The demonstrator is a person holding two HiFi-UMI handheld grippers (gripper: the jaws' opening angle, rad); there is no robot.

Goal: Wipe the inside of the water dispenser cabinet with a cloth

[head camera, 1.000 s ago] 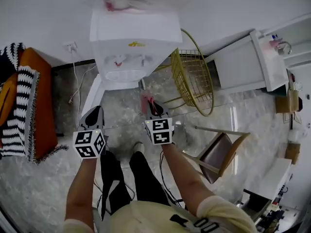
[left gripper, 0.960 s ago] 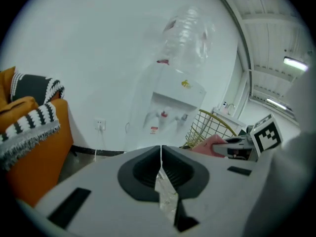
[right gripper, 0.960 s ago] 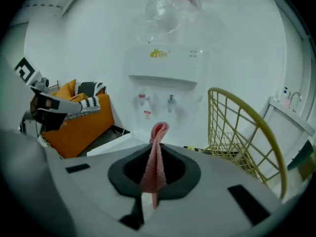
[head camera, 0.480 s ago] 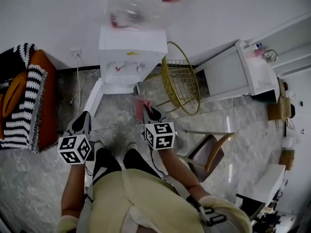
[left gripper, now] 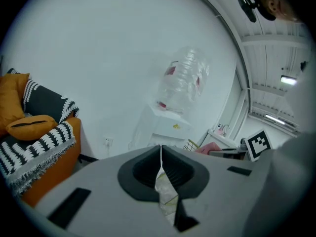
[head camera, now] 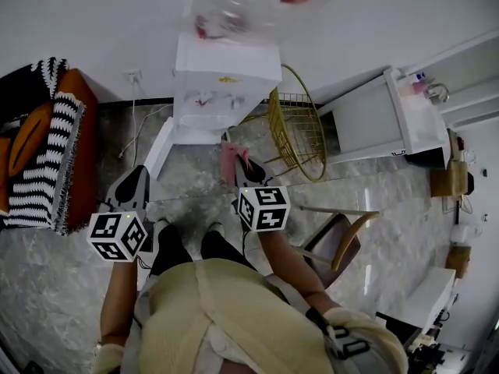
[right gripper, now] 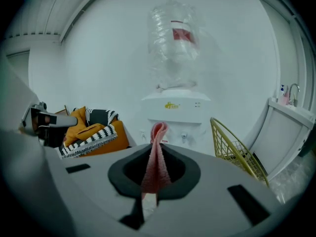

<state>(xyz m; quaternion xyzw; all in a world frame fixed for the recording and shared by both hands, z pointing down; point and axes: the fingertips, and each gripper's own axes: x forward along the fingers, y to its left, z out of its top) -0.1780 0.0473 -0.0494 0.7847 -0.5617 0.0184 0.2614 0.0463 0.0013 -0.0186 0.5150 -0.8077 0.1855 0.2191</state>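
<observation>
Seen from above: a person stands on a marble floor (head camera: 62, 287), facing a white dispenser (head camera: 226, 80) topped by a clear bottle (head camera: 253, 2). The left gripper (head camera: 134, 184) points forward. The right gripper (head camera: 238, 168) has a pink cloth (head camera: 230, 154) at its tip. A gold basket (head camera: 300, 135) stands just right of the dispenser.

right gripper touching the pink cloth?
Touching. The right gripper view shows the right gripper with its fingers shut on the pink cloth, which sticks out past them.
</observation>
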